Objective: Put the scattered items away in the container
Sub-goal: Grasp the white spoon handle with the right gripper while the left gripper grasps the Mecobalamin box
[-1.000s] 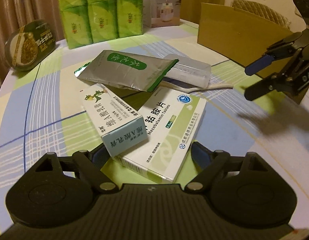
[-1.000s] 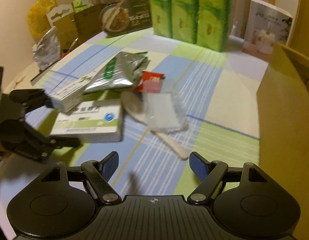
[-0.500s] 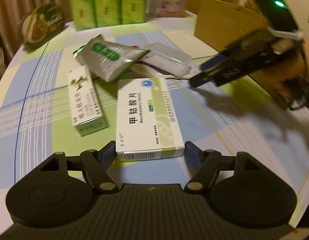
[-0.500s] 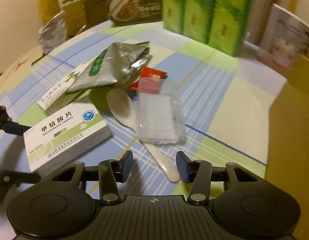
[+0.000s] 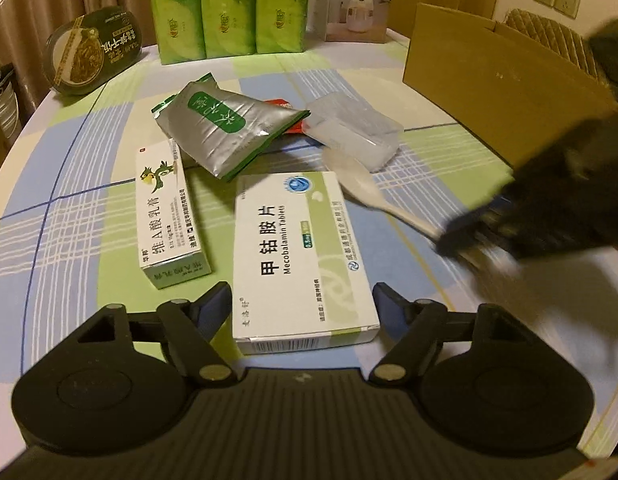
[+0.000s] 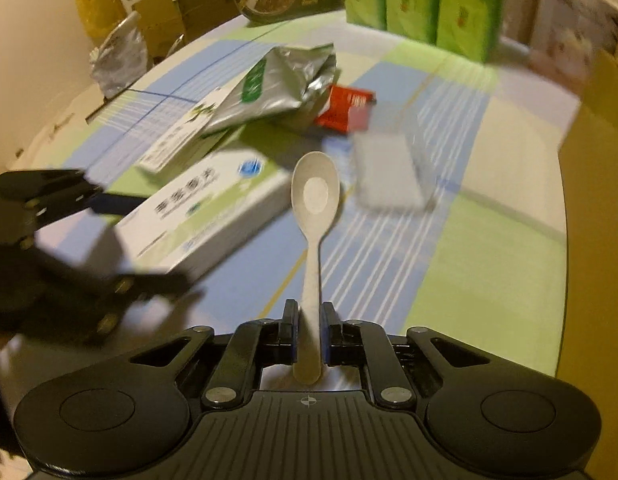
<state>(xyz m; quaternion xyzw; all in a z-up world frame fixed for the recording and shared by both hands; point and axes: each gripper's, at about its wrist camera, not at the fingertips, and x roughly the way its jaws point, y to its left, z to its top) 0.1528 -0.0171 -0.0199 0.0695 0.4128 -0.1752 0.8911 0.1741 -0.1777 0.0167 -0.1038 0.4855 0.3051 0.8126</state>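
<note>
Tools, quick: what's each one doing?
Left tool: open around the Mecobalamin box, not gripping.
Right tool: shut on the spoon handle.

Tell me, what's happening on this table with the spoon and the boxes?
A person is tidying with two hand-held grippers. The right gripper is shut on the white spoon by its handle. The left gripper is open around the white tablet box, not gripping yet. The cardboard box waits on the table's right side.
</note>
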